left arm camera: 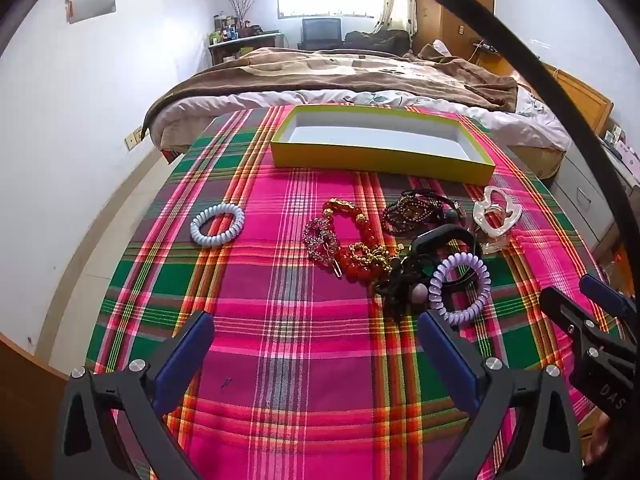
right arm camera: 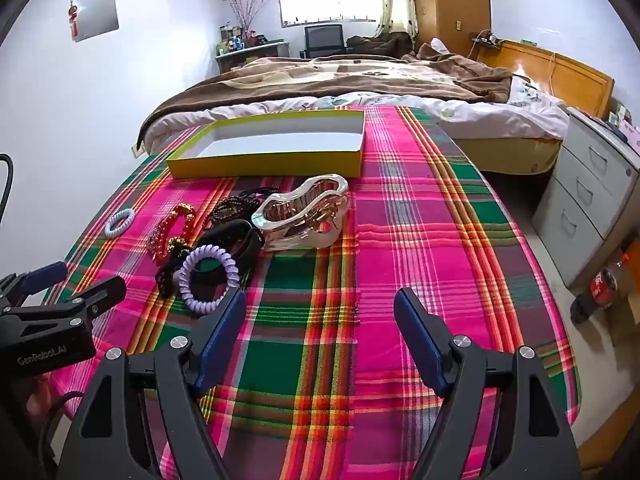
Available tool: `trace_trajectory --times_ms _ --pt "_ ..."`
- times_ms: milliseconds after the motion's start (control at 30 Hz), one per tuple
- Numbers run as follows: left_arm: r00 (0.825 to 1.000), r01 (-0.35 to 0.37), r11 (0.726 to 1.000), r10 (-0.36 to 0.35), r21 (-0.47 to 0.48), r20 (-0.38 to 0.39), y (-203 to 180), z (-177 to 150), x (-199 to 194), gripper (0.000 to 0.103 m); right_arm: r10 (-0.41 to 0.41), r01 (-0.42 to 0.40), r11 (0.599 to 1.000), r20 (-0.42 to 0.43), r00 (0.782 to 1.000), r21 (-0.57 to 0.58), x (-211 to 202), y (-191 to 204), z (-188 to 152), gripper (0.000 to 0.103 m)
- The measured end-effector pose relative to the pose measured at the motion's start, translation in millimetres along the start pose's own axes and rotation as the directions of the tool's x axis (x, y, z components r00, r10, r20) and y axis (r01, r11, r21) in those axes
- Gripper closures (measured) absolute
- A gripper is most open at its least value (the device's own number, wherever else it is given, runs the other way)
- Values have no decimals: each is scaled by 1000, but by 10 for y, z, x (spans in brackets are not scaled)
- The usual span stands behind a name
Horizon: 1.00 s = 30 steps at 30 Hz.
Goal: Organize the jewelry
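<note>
A pile of jewelry lies on the plaid tablecloth in front of an empty yellow box (left arm camera: 380,158) (right arm camera: 264,162). It holds a red bead bracelet (left arm camera: 362,236), a dark bead bracelet (left arm camera: 408,214), a purple spiral hair tie (left arm camera: 460,284) (right arm camera: 208,280), a black band (right arm camera: 236,236) and a clear hair claw (left arm camera: 496,216) (right arm camera: 304,212). A pale blue spiral tie (left arm camera: 217,225) (right arm camera: 119,221) lies apart at the left. My left gripper (left arm camera: 316,328) is open and empty, short of the pile. My right gripper (right arm camera: 320,312) is open and empty, right of the purple tie.
The table is covered by a pink, green and orange plaid cloth (left arm camera: 280,320) (right arm camera: 400,240). A bed (left arm camera: 340,76) stands beyond the far edge. A grey drawer cabinet (right arm camera: 588,196) and a cola bottle (right arm camera: 600,288) are at the right, off the table.
</note>
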<state>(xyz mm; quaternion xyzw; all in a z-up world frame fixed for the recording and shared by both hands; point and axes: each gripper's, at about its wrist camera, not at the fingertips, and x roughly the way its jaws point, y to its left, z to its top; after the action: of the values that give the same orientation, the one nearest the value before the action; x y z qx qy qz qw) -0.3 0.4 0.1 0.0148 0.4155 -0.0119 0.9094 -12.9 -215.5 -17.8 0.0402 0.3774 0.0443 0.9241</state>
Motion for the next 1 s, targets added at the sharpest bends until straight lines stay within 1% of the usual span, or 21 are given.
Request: trace_trajectory --times_ms 167,233,300,333,400,467,500,567,667,1000 --pt "1000 25 1000 -25 -5 7 63 -29 -7 1 -7 7 1000 10 1000 -4 44 -3 4 27" --pt "999 52 999 -52 -8 11 105 -59 -19 1 -15 15 1000 9 1000 -8 69 9 -1 27" --pt "998 65 998 -65 -8 2 147 -95 -19 1 -25 25 1000 10 1000 -7 46 25 -10 27" --pt "999 47 999 -47 -10 -15 88 -47 11 1 -19 19 1000 13 1000 -5 39 30 -13 27" --pt "1000 26 1000 -26 8 -5 87 -62 3 1 -9 9 1000 9 1000 6 85 35 0 27" --pt "1000 21 1000 -21 22 2 84 -71 -4 1 -5 5 1000 10 1000 4 87 54 -10 27" --pt "1000 14 1000 -14 25 1 -11 -52 8 1 1 -1 1000 11 1000 4 85 59 -11 27" --pt "1000 22 999 -22 23 5 -2 -52 -7 1 7 -7 1000 18 1000 7 81 55 -10 27" --pt "1000 9 999 -9 33 14 -12 -45 -30 1 8 -8 1000 34 999 14 64 45 4 27" --pt "1000 7 1000 -7 20 17 5 -37 -44 1 16 -17 1000 25 1000 21 64 55 1 27"
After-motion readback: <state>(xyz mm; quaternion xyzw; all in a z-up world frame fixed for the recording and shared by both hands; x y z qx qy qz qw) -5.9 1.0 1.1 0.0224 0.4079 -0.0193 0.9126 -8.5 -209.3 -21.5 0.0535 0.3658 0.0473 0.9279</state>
